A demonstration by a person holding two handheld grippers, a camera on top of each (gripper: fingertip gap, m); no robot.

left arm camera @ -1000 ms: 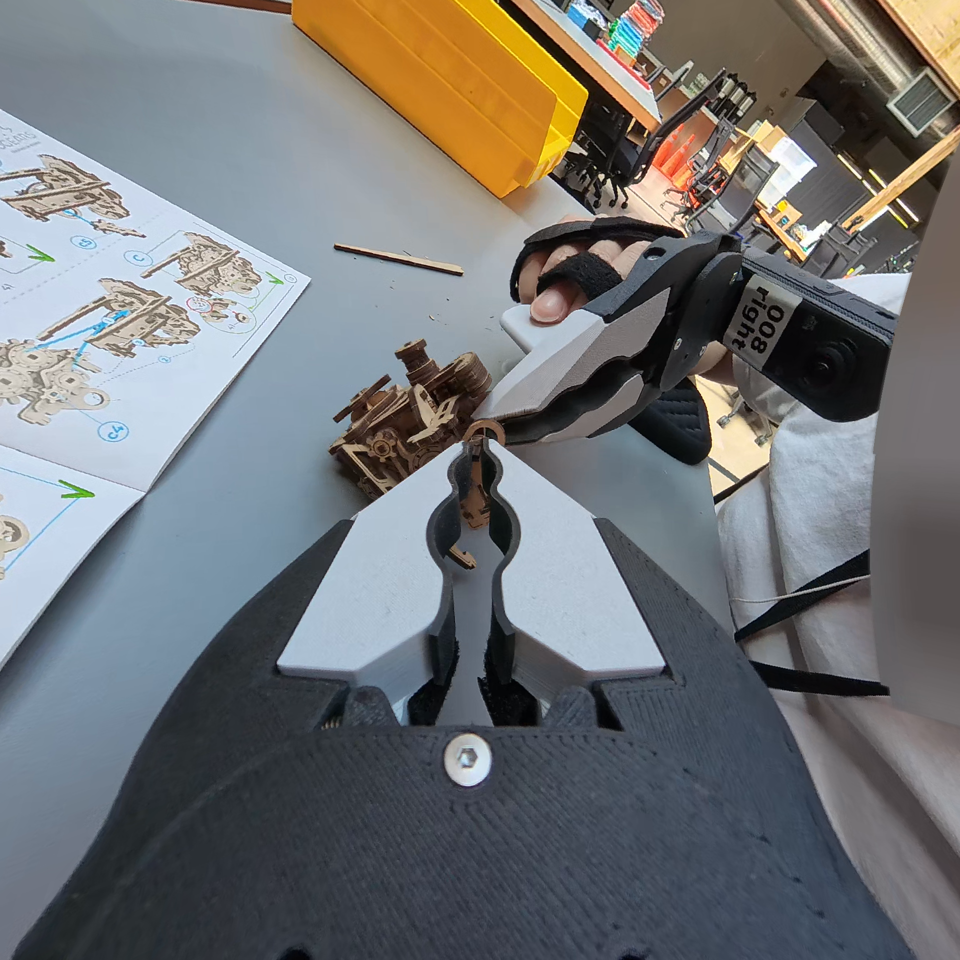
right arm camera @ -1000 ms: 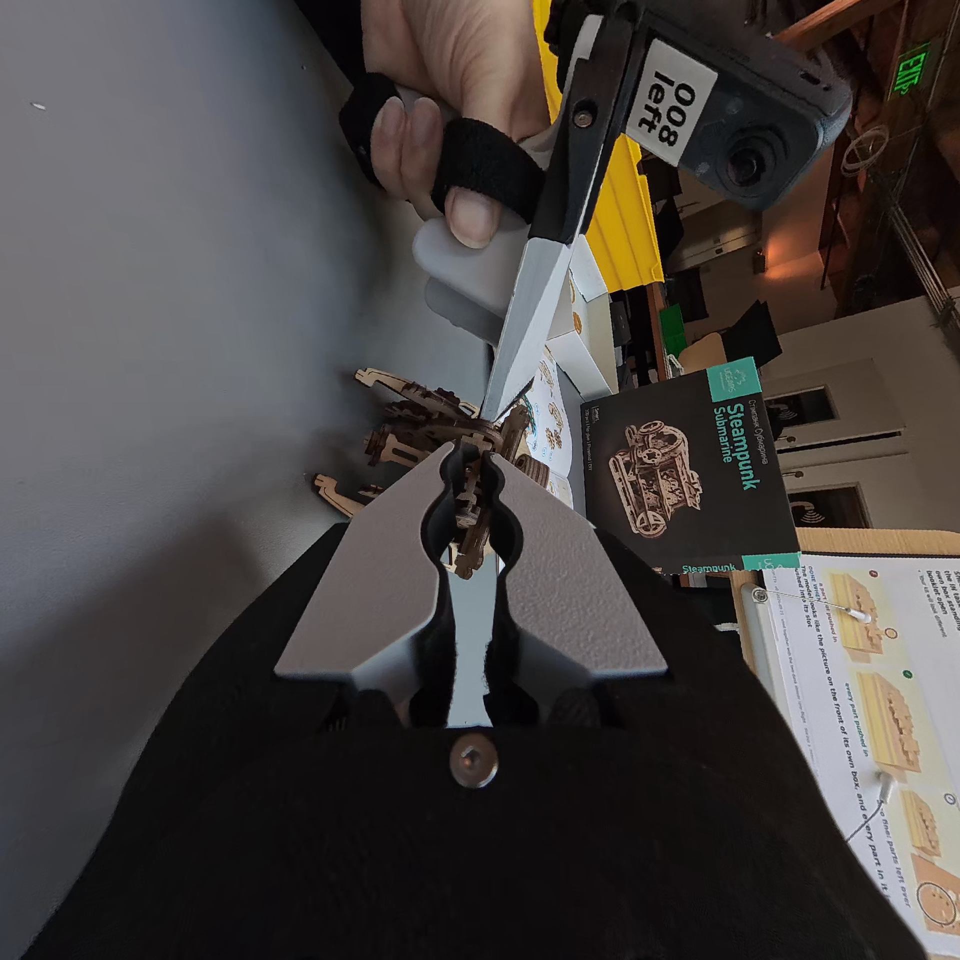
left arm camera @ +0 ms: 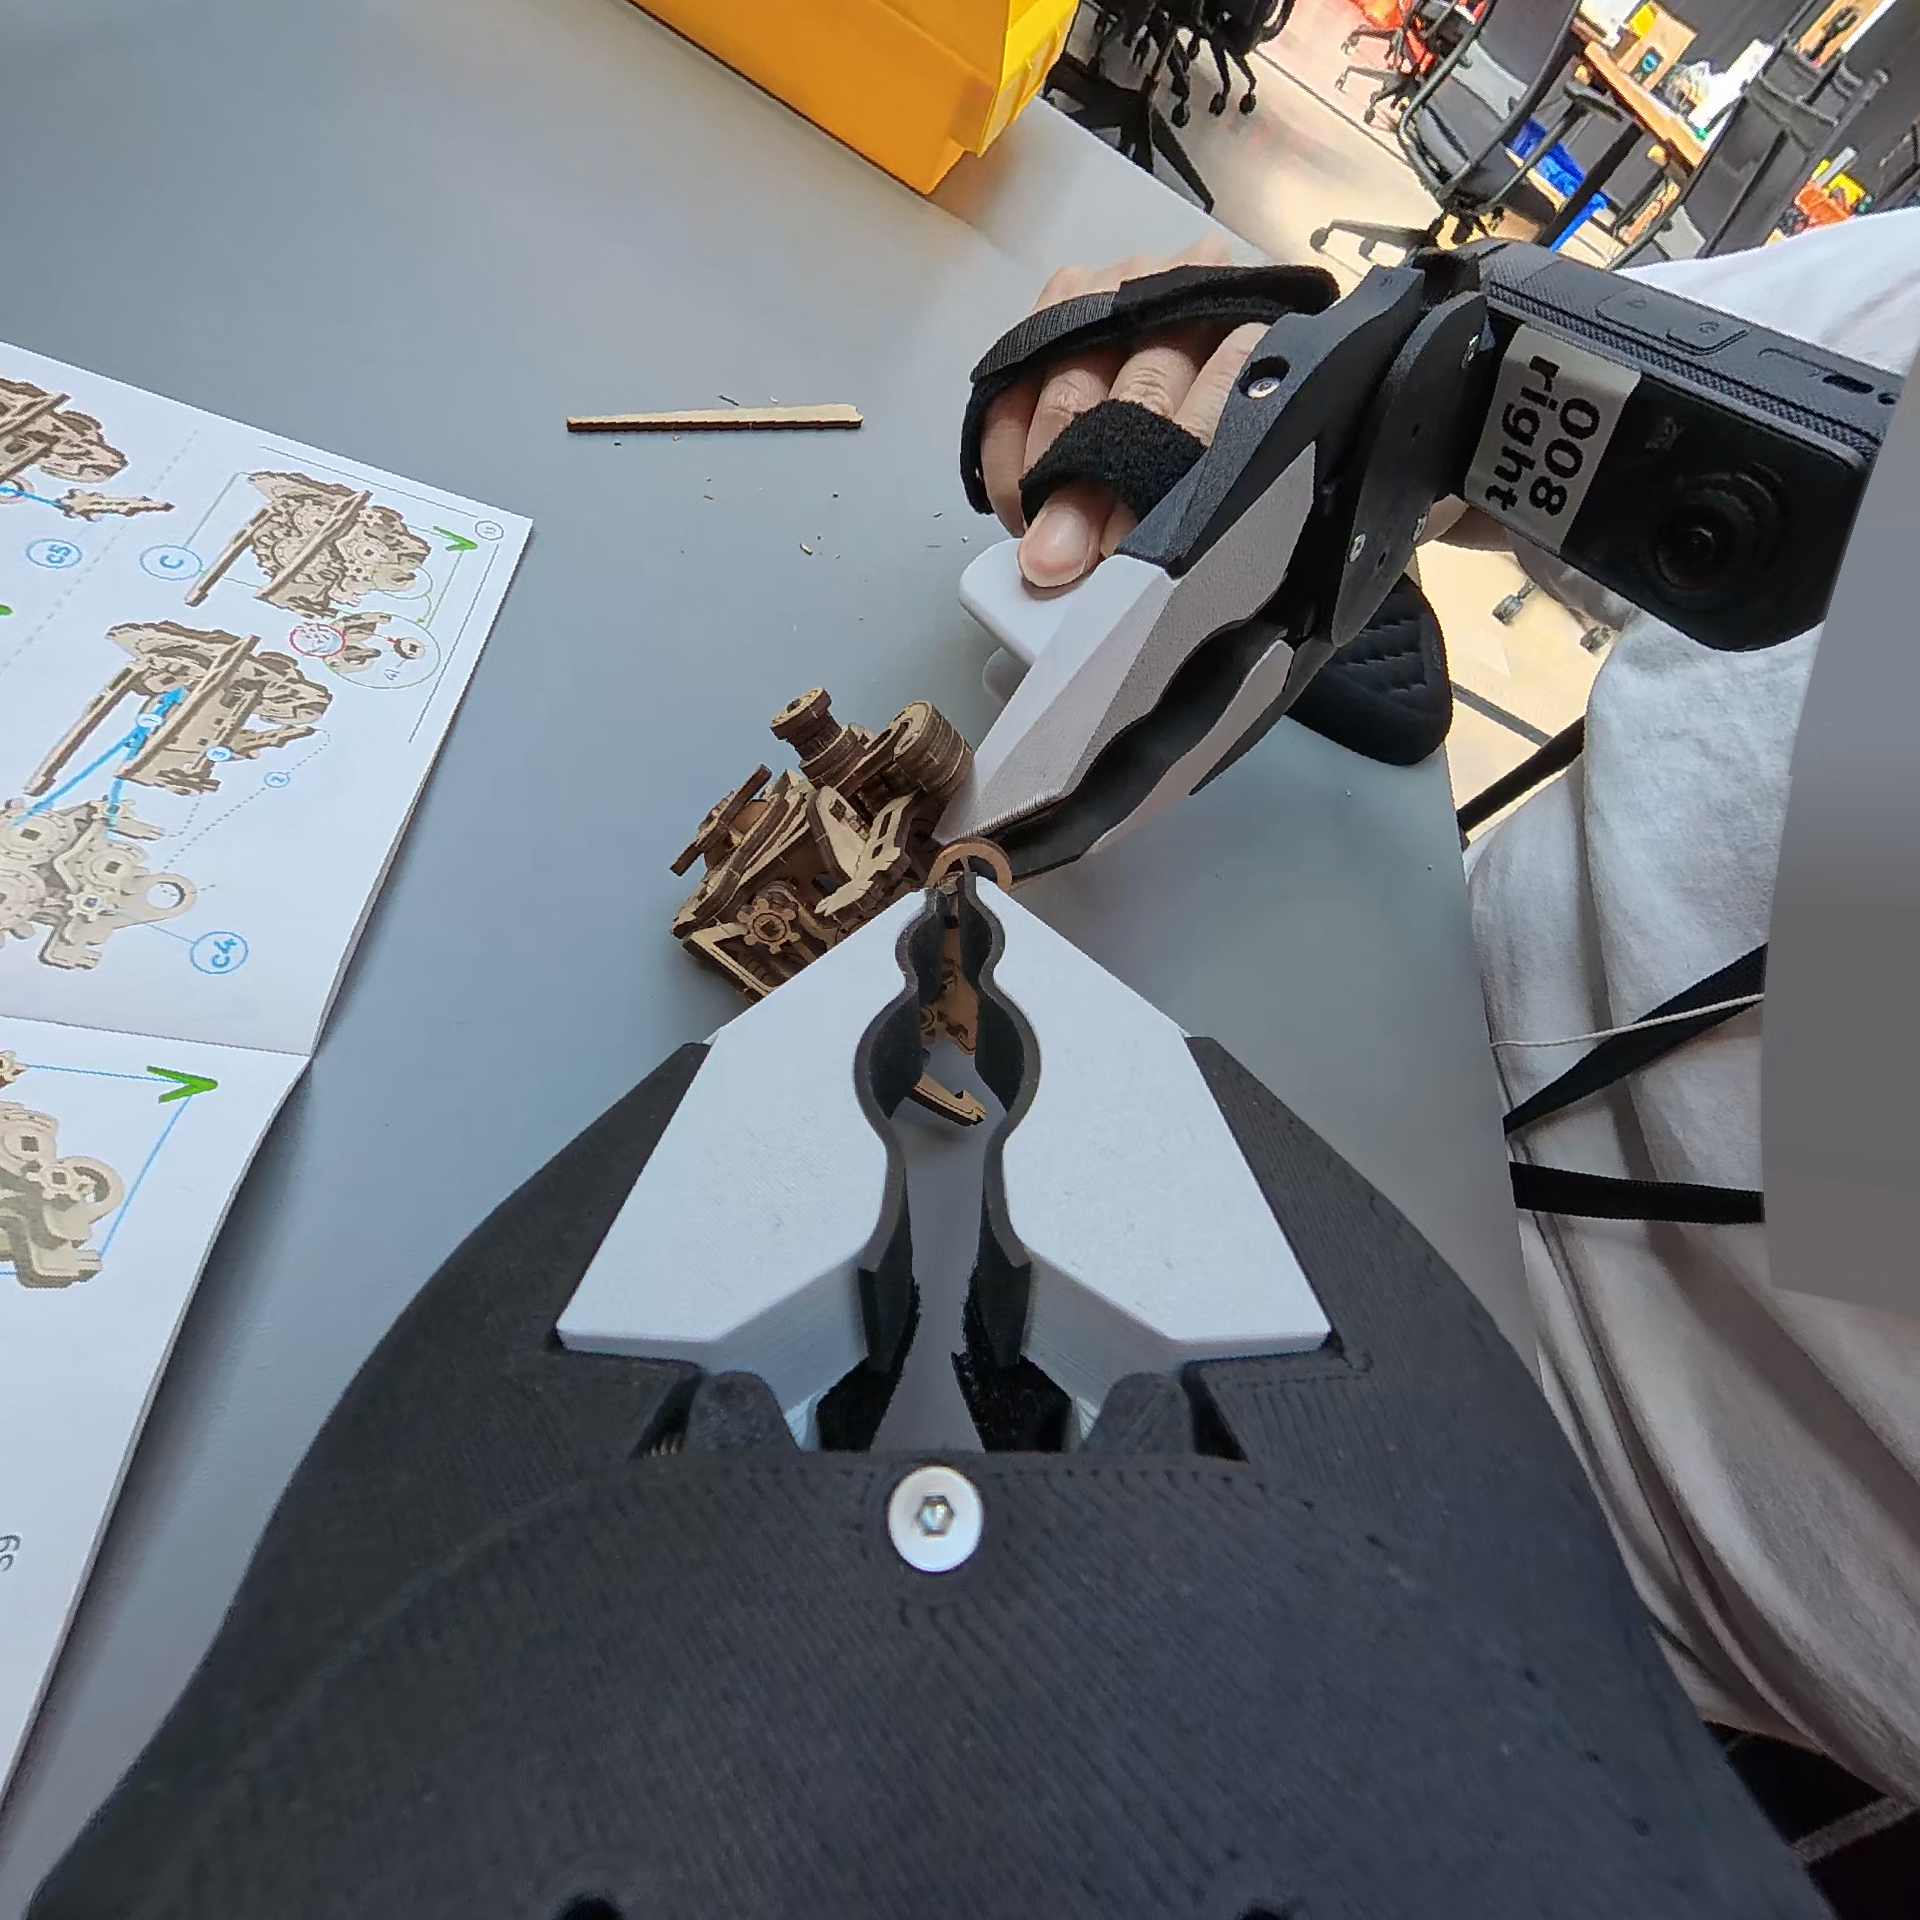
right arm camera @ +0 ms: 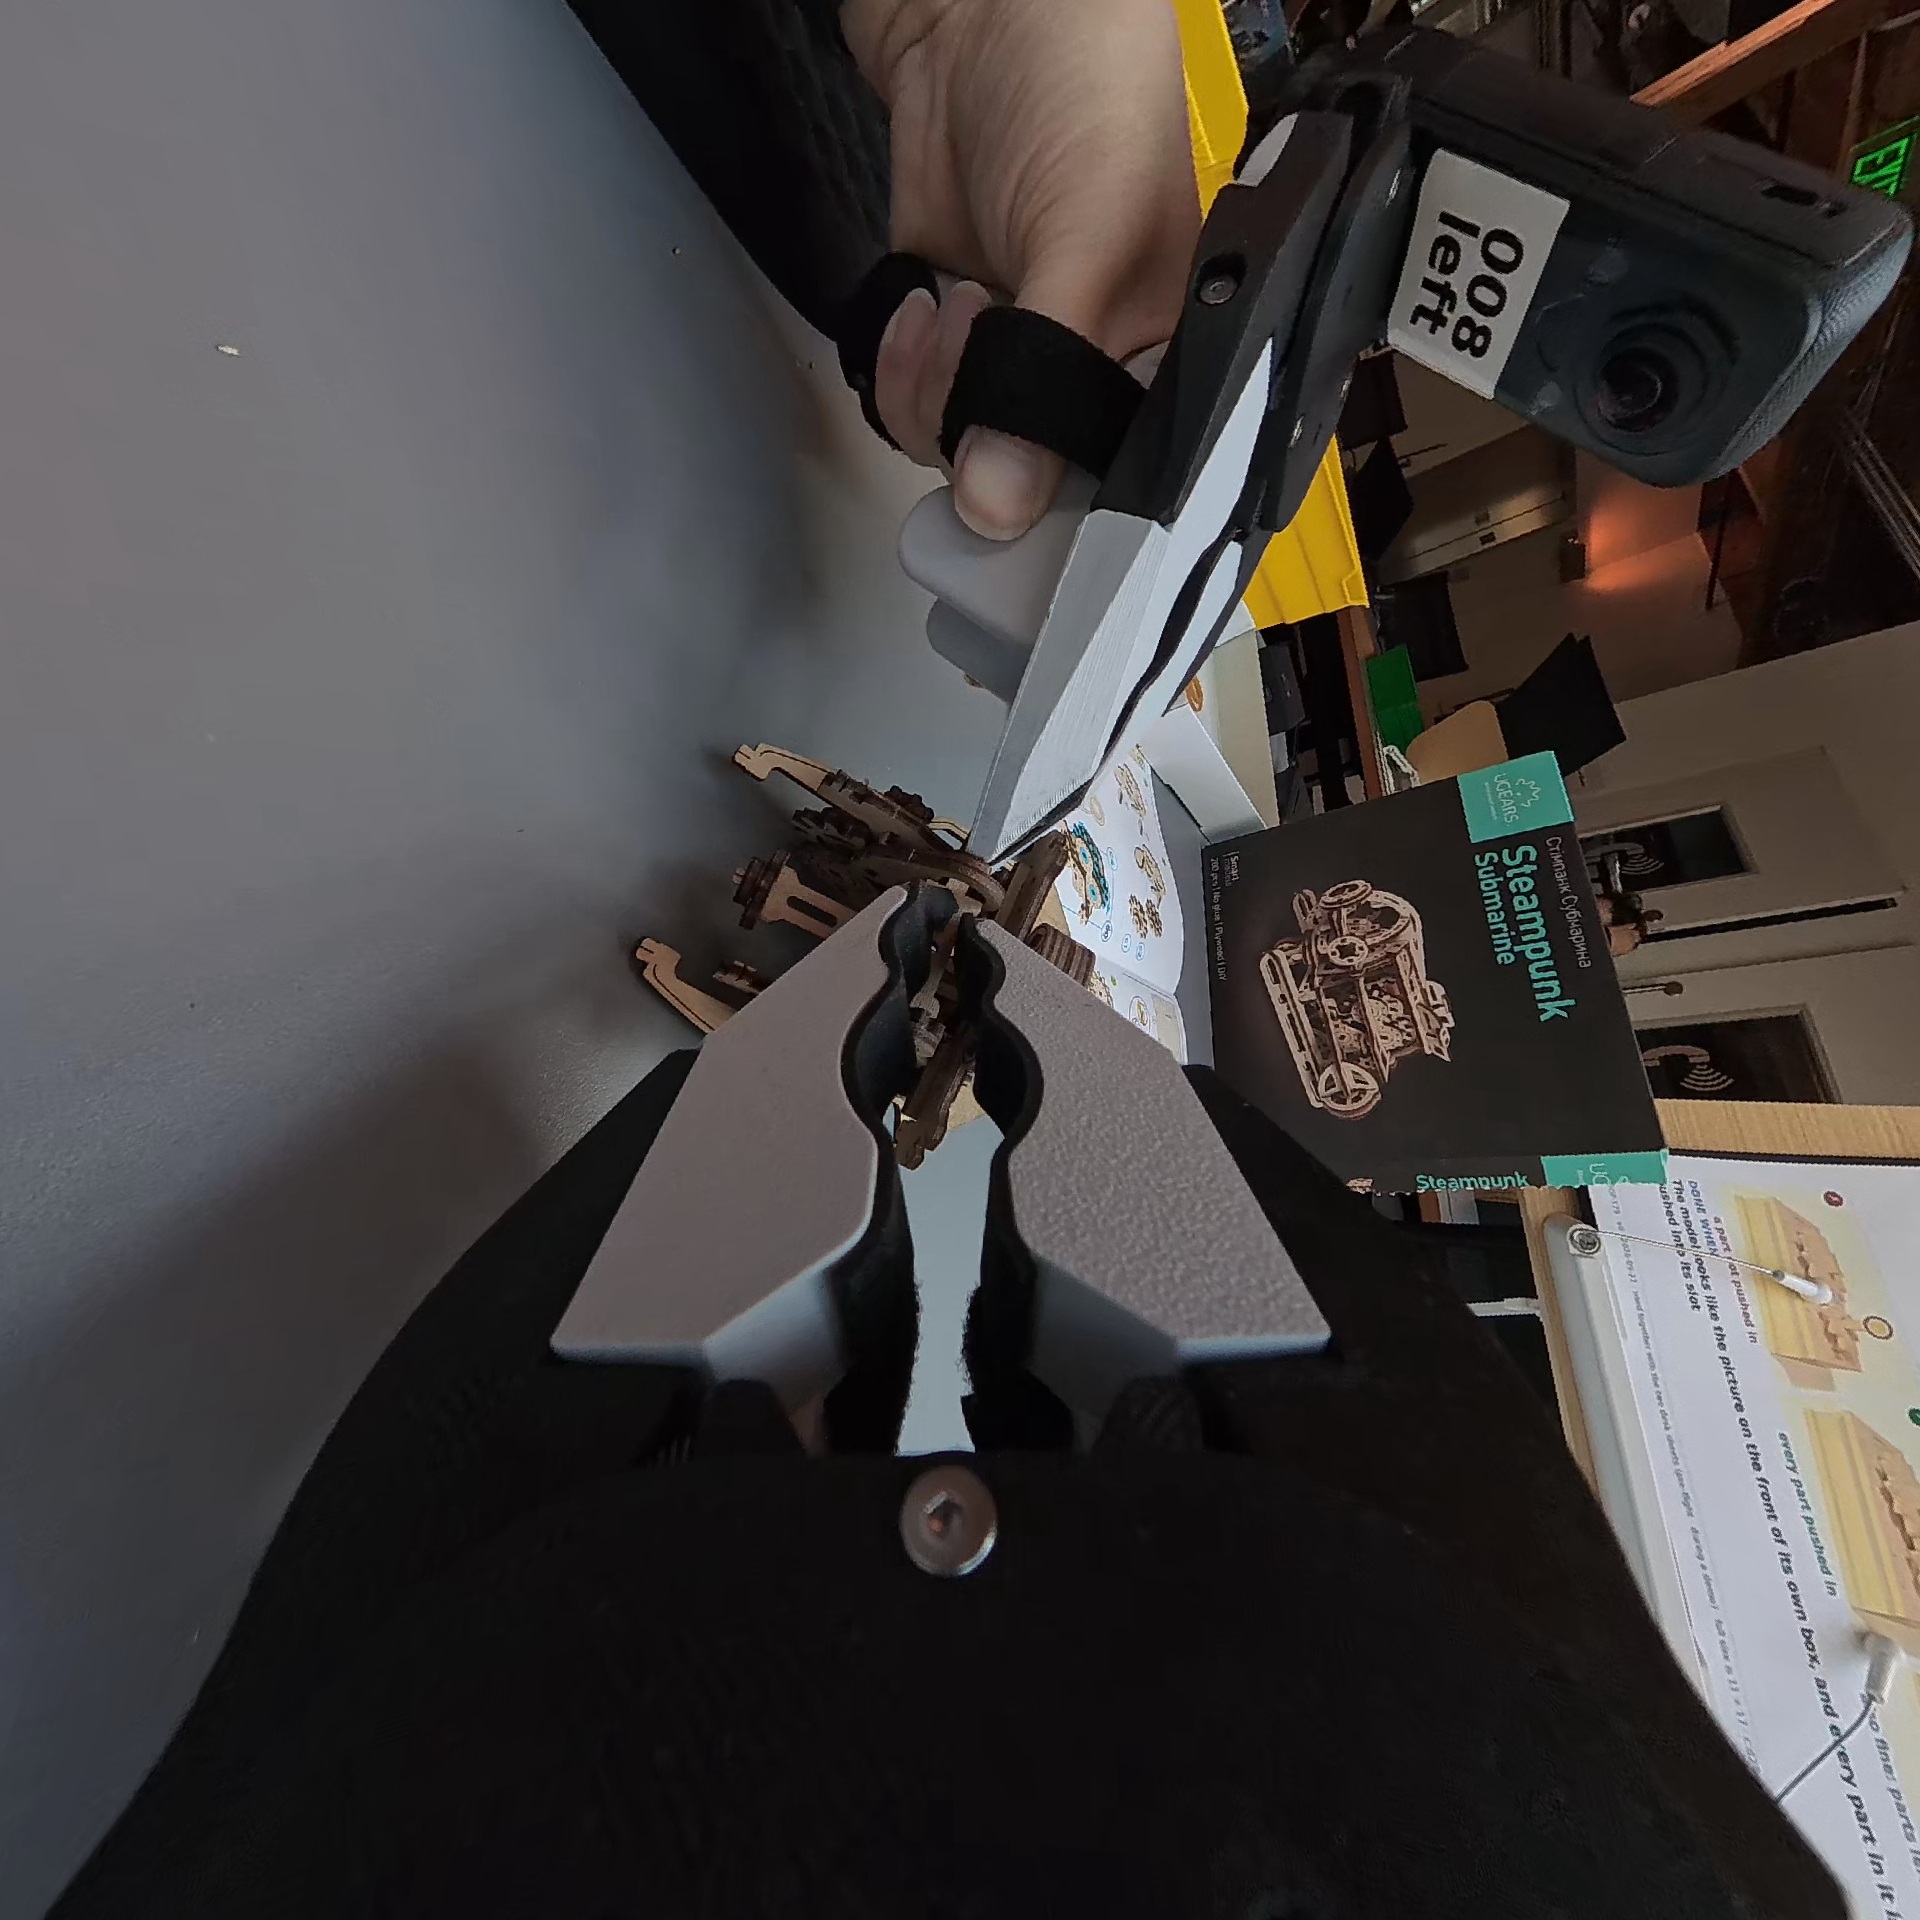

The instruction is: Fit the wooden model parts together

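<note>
While both tools meet over the middle of the grey table (left arm camera: 436, 312), the left hand-held gripper (left arm camera: 951, 914) is pinched tight on a small flat laser-cut wooden part (left arm camera: 948, 1023), pale ply with dark burnt edges and a little ring at its top end. The right hand-held gripper (right arm camera: 935, 920) is clamped on a similar thin piece, the dark-edged wooden gear-like part (right arm camera: 930, 1049), and its tip touches that ring. Just beyond the tips sits the half-built brown wooden model (left arm camera: 821, 831), all tiny gears, stacked discs and slotted struts, resting on the table. To its left lies the white instruction booklet (left arm camera: 208, 727); a thin wooden strip (left arm camera: 717, 420) lies farther back, near the yellow plastic bin (left arm camera: 883, 73).
</note>
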